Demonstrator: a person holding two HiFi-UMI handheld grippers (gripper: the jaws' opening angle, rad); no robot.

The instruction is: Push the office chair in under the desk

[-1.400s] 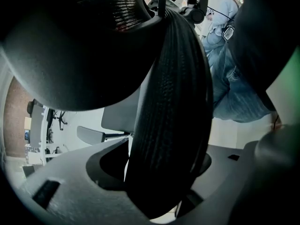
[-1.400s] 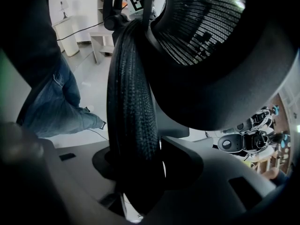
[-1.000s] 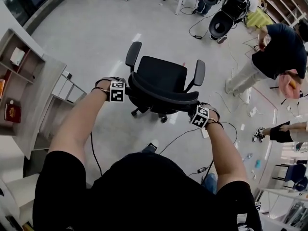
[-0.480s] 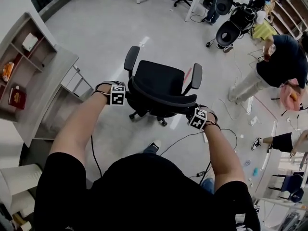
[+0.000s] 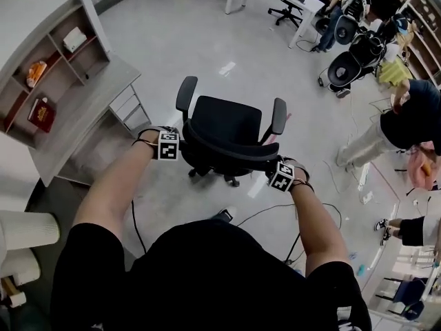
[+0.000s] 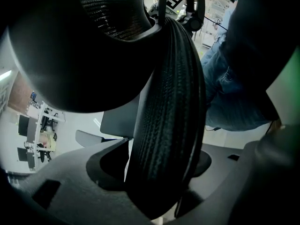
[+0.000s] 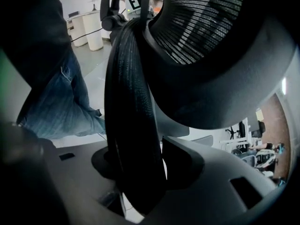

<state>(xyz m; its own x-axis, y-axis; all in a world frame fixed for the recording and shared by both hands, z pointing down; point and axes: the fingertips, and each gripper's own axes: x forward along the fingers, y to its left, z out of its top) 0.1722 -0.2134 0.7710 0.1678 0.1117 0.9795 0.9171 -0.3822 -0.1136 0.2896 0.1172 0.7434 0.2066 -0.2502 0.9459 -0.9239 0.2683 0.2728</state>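
two claws (image 5: pixel 180 142) (image 5: pixel 271 169), one desk (image 5: pixel 83 109), one near office chair (image 5: pixel 231 123).

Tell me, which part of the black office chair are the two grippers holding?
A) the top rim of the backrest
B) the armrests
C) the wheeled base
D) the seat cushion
A: the backrest has its mesh rim clamped between the jaws of the left gripper and the right gripper, one near each end; the armrests stand free.

The head view is bright with even overhead light, its edges fisheye-bent, and there is glare on the floor (image 5: pixel 226 68) beyond the left tool (image 5: pixel 169 145). The gripper views are dim, with the office chair (image 6: pixel 164 125) backlit and blurred up close.
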